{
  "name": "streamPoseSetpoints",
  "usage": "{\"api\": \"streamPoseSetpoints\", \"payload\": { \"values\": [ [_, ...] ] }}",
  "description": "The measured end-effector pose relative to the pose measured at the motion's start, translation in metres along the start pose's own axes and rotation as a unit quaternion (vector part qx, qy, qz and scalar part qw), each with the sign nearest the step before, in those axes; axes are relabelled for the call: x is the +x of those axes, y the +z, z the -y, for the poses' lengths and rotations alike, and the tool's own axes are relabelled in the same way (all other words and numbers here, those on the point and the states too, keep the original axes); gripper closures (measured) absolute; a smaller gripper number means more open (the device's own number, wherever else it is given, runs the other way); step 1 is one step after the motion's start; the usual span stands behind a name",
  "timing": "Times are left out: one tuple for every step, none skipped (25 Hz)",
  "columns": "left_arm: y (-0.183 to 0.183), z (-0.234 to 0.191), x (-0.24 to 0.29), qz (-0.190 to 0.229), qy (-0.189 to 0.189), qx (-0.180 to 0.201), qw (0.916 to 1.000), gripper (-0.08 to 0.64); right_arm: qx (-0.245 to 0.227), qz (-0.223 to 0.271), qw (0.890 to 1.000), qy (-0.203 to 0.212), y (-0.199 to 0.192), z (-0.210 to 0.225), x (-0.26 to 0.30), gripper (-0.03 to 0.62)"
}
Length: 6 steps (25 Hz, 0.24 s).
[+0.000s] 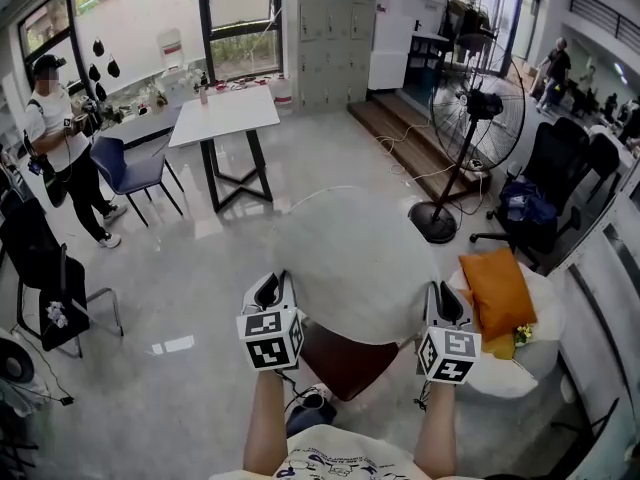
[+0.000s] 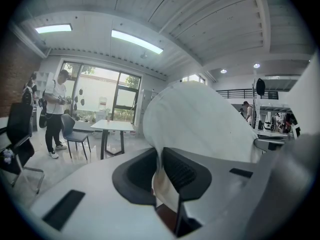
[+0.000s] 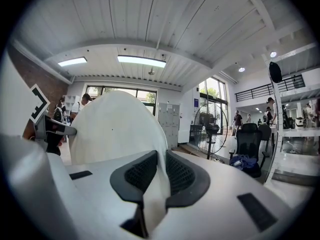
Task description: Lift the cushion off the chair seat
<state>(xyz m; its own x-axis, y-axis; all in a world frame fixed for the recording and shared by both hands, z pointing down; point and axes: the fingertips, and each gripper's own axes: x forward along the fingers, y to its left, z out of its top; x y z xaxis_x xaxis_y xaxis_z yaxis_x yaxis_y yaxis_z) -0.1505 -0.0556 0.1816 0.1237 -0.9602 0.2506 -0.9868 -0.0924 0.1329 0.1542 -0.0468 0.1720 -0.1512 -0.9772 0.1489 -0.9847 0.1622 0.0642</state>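
A pale grey cushion (image 1: 350, 263) hangs in the air between my two grippers, raised above a dark red chair seat (image 1: 345, 360). My left gripper (image 1: 272, 298) is shut on the cushion's left edge, and my right gripper (image 1: 443, 303) is shut on its right edge. In the left gripper view the cushion (image 2: 200, 121) rises from between the black pads (image 2: 177, 171) and fills the middle. In the right gripper view the cushion (image 3: 117, 129) is pinched the same way, its edge running down between the pads (image 3: 180, 174), with the left gripper's marker cube (image 3: 40, 104) showing beyond it.
An orange cushion (image 1: 497, 293) lies on a white round seat (image 1: 540, 353) at the right. A standing fan (image 1: 475, 118) and black office chairs (image 1: 560, 168) are behind it. A white table (image 1: 225, 118), a blue chair (image 1: 130, 168) and a person (image 1: 60, 138) are at the far left.
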Motion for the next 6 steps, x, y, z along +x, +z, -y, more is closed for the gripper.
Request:
{"api": "streamPoseSetpoints", "payload": {
  "values": [
    [0.0010,-0.0005,0.0003,0.000,0.000,0.000,1.0000,0.502,-0.001,0.000,1.000,0.000,0.0010,-0.0005,0.0004,0.522],
    [0.0018,-0.0008,0.0006,0.000,-0.001,-0.001,1.0000,0.502,-0.002,0.000,1.000,0.001,0.0019,-0.0006,0.0008,0.522],
    [0.0025,-0.0009,0.0008,0.000,-0.001,-0.001,1.0000,0.502,-0.003,0.000,1.000,0.001,0.0027,-0.0005,0.0011,0.522],
    [0.0032,-0.0009,0.0009,0.001,-0.001,0.000,1.0000,0.502,-0.003,0.001,1.000,0.002,0.0036,-0.0003,0.0013,0.522],
    [0.0038,-0.0009,0.0009,0.001,-0.001,0.000,1.0000,0.502,-0.004,0.001,1.000,0.002,0.0044,-0.0002,0.0014,0.522],
    [0.0043,-0.0010,0.0009,0.002,0.000,0.001,1.0000,0.502,-0.004,0.002,1.000,0.002,0.0052,-0.0002,0.0015,0.522]
  ]
}}
